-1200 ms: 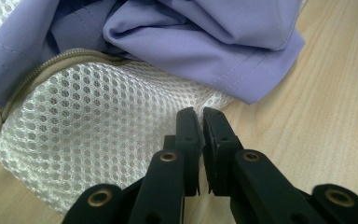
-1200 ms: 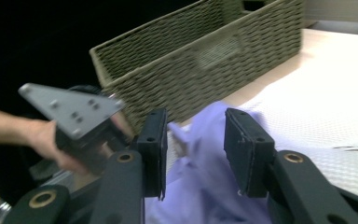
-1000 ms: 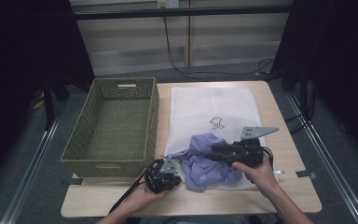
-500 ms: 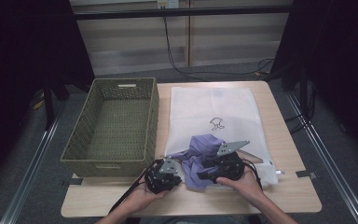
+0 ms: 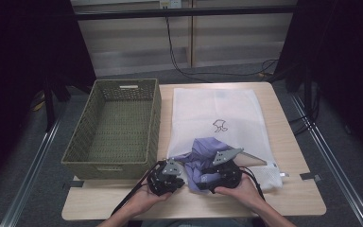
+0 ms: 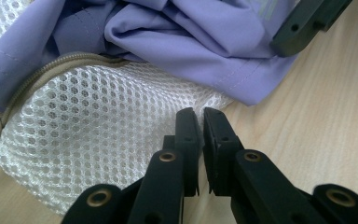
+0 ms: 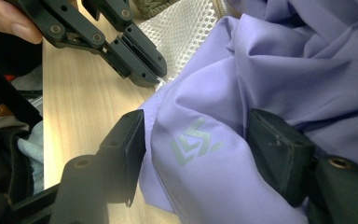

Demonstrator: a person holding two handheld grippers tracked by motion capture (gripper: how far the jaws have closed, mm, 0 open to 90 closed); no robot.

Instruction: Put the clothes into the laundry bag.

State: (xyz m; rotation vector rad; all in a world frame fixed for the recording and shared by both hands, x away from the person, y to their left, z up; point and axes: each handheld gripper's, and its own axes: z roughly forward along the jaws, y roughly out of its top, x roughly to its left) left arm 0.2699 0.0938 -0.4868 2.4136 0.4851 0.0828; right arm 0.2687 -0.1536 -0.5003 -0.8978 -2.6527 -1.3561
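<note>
So the setup is a light wooden table with rounded corners, sitting on a grey floor with metal rails running along both sides. Dark curtains hang at left and right, and behind the table there's a pale panelled wall with a black cable drooping down it.

Containers: on the left half of the table there's a green woven basket, rectangular with a handle slot in the far end. On the right lies a white mesh laundry bag, flat, with a small dark logo in the middle and its zipper end toward the person. A purple garment is bunched up at the bag's near end, partly inside the mouth, with the rest spilling onto the wood.

The left gripper sits at the bag's near left corner with its jaws pressed together – the mesh lies right against the tips, though I can't tell if any of it is actually pinched. The right gripper is down on the purple fabric with its jaws spread wide – they've just been opening, and the cloth with its little grey logo lies between the pads, which aren't squeezing it. Both hands come in from the near edge, close together.
</note>
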